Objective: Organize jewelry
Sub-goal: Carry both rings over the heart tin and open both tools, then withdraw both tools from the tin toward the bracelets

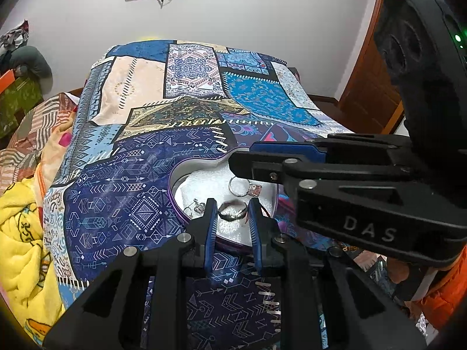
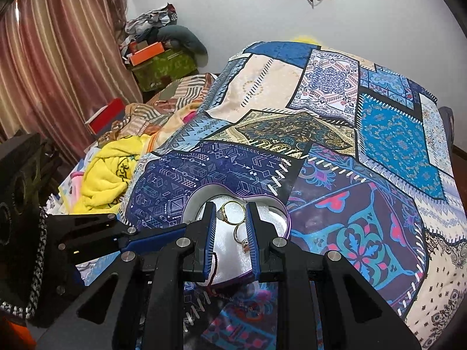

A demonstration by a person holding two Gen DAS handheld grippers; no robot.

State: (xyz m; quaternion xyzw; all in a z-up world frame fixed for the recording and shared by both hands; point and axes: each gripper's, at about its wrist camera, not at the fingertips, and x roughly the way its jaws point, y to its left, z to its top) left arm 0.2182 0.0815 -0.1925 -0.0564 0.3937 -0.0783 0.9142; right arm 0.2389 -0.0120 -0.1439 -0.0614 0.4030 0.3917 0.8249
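A heart-shaped box point(image 1: 175, 180) with a purple rim and white foam lining sits on the patchwork cloth. My left gripper point(image 1: 232, 201) hangs over its near side, shut on a silver band ring point(image 1: 233, 213) that spans the gap between the blue pads. My right gripper point(image 2: 230, 205) is over the same box point(image 2: 287, 218), shut on a gold ring with a pale stone point(image 2: 221, 215). A ring with a pink stone point(image 2: 246, 245) point(image 1: 254, 190) lies on the foam. Small earrings point(image 1: 195, 205) rest at the box's left. In the left wrist view the right gripper point(image 1: 245, 157) reaches in from the right and hides its ring.
The patchwork cloth point(image 2: 379, 134) covers a raised surface that drops off at its left edge. A yellow blanket point(image 2: 108, 172) and bedding lie to the left, a black speaker point(image 2: 17, 192) beyond them. A red thread point(image 2: 216, 262) hangs at the box's near rim. An orange sleeve point(image 1: 443, 300) shows bottom right.
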